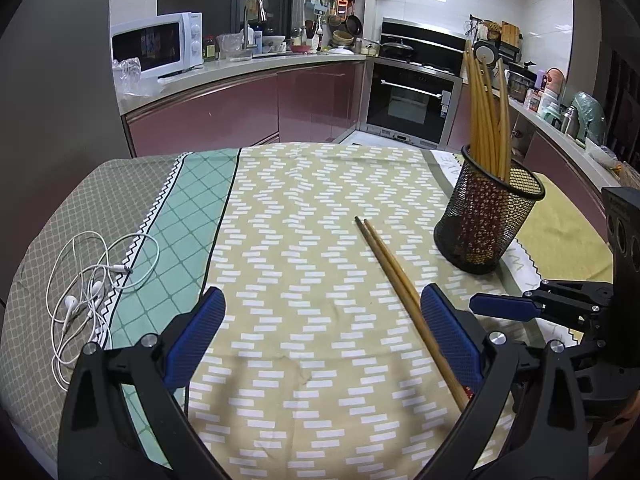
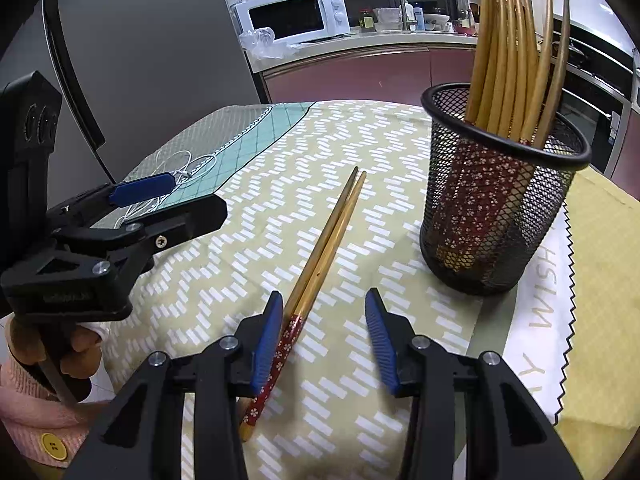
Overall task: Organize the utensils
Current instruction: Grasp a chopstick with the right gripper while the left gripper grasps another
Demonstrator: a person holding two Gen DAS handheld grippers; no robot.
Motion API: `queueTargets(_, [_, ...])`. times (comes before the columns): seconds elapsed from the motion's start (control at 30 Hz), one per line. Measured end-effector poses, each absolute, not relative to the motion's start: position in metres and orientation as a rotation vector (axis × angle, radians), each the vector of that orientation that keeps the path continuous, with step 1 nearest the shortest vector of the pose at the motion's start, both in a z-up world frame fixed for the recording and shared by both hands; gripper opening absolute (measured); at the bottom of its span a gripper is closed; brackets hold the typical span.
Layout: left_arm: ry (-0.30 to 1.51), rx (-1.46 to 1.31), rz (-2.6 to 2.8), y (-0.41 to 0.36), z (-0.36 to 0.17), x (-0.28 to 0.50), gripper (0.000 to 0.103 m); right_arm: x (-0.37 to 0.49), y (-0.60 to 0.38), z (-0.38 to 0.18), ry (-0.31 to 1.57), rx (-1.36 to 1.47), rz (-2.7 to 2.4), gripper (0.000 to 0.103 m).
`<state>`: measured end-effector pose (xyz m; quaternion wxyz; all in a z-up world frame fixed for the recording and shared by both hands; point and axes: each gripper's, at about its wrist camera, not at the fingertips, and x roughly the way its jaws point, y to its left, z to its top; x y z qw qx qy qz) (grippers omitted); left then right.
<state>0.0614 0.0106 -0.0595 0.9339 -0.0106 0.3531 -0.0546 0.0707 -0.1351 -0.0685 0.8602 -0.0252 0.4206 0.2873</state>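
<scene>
On the patterned tablecloth (image 1: pixel 304 208) a pair of chopsticks (image 2: pixel 320 256) lies side by side, tips pointing toward twelve o'clock and the red flowered handles nearest the person. At about two o'clock from them stands a black mesh cup (image 2: pixel 496 208), already holding a bundle of matching chopsticks (image 2: pixel 508 60) upright, so this loose pair looks like the last to go in. Low over the handles hovers the right gripper (image 2: pixel 322 340), its blue fingers parted with nothing clasped; the handles sit just inside the left finger, apparently lined up for a pinch. Off at nine o'clock the left gripper (image 1: pixel 320 340) hangs wide open and empty, seemingly kept clear. A tangle of white earphones (image 1: pixel 86 296) rests well apart near the cloth's left edge.
</scene>
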Motion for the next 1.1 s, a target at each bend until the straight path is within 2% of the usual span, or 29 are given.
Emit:
queueTargets(0.4, [0.741, -0.026, -0.126, 0.013, -0.066, 0.067, 0.097, 0.073, -0.121, -0.072, 0.890, -0.124, 0.562, 0.035])
queueTargets(0.47, [0.746, -0.023, -0.130, 0.012, -0.067, 0.068, 0.097, 0.075, -0.124, -0.072, 0.899, -0.121, 0.542, 0.026])
queueTargets(0.5, [0.750, -0.022, -0.132, 0.012, -0.068, 0.069, 0.097, 0.076, -0.126, -0.074, 0.915, -0.118, 0.534, 0.024])
queueTargets(0.77, [0.767, 0.004, -0.144, 0.002, -0.073, 0.077, 0.097, 0.077, -0.143, -0.070, 0.918, -0.020, 0.593, 0.025])
queueTargets(1.1, [0.779, 0.004, -0.135, 0.005, -0.075, 0.079, 0.096, 0.071, -0.129, -0.075, 0.918, -0.106, 0.565, 0.027])
